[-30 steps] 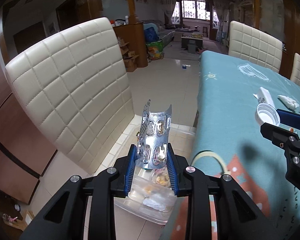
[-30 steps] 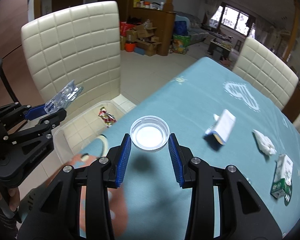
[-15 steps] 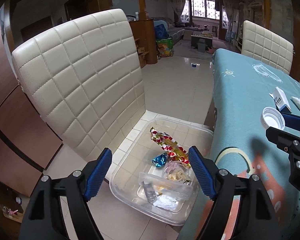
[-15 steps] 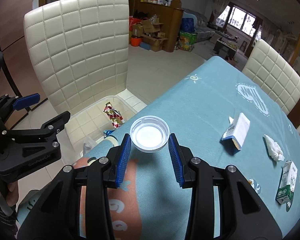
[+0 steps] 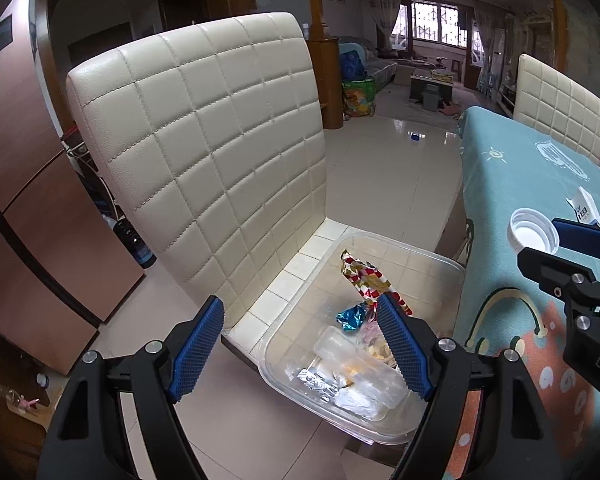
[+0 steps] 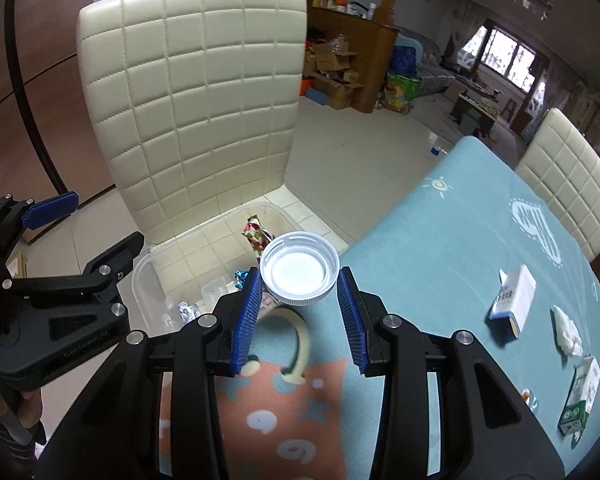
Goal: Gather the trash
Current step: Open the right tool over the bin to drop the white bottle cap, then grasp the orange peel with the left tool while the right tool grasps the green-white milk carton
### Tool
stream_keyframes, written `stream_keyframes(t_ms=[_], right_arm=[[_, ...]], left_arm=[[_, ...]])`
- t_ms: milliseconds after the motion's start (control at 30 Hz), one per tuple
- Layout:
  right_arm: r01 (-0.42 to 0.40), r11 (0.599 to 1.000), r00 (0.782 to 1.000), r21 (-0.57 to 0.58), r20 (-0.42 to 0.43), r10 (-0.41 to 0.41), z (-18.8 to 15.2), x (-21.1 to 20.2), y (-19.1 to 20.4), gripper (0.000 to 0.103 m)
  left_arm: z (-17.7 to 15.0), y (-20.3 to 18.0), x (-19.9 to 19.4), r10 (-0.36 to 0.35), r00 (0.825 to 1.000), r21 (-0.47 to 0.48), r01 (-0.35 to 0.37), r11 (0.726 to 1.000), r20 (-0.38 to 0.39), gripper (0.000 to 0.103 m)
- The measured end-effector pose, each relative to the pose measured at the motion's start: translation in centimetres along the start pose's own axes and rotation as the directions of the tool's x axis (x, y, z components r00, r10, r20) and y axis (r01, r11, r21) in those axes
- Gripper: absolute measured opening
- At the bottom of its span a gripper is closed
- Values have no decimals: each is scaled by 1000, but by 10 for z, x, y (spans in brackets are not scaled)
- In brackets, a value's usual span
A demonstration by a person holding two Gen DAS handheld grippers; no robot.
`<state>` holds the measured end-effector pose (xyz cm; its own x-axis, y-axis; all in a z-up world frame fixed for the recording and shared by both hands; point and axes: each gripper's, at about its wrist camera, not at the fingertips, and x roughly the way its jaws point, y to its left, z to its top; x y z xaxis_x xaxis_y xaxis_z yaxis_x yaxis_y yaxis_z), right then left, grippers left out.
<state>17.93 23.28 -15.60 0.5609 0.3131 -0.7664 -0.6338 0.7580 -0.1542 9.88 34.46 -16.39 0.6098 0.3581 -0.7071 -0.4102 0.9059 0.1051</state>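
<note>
My left gripper (image 5: 300,304) hangs open with nothing between its fingers, over a clear plastic bin (image 5: 440,264) on a chair seat. A silver blister pack (image 5: 316,380) lies in the bin among a red-gold wrapper (image 5: 364,280), blue foil (image 5: 350,316) and clear plastic pieces. My right gripper (image 6: 300,276) is shut on a white cap (image 6: 299,272), held open side up over the table's edge beside the bin (image 6: 144,280). The left wrist view shows the cap (image 5: 534,234) at the right. The left gripper (image 6: 88,228) shows at the left of the right wrist view.
A cream quilted chair (image 5: 204,140) backs the bin. On the teal tablecloth (image 6: 440,248) lie a small white-blue box (image 6: 514,300), a crumpled tissue (image 6: 566,332) and a green-white carton (image 6: 582,396). Another chair (image 6: 572,176) stands beyond the table.
My left gripper opened and let go of the blister pack, which now lies in the bin. My right gripper carried the cap left toward the table's edge and the bin.
</note>
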Motion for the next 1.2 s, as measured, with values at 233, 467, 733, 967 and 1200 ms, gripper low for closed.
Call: stream_keyframes(t_ms=[233,467,733,967,1200], right_arm=[[21,1000,999,15,25,-22,2,-6,-4,59],[35,999,999,36,13,-36,-6,-11,-15,59],[84,993,996,79,33,-86,-29,-36,-45,59],[134,971,990,197,21,-141,-60,-56,-101,60],[169,942,985,290,-14,-173,-92,-66,-153,60]], left_arm=[[-1,3,3,16,1000,-16,-16,1000,-10,77],[0,-1,-1,-14,1000,-24,13,1000,-13,77],[4,-30,-20,-62,998,29,62,998,7,77],[11,-72,-39,-112,994,94,110,989,17,77],[12,-124,-57,-155,987,191,147,970,29,77]])
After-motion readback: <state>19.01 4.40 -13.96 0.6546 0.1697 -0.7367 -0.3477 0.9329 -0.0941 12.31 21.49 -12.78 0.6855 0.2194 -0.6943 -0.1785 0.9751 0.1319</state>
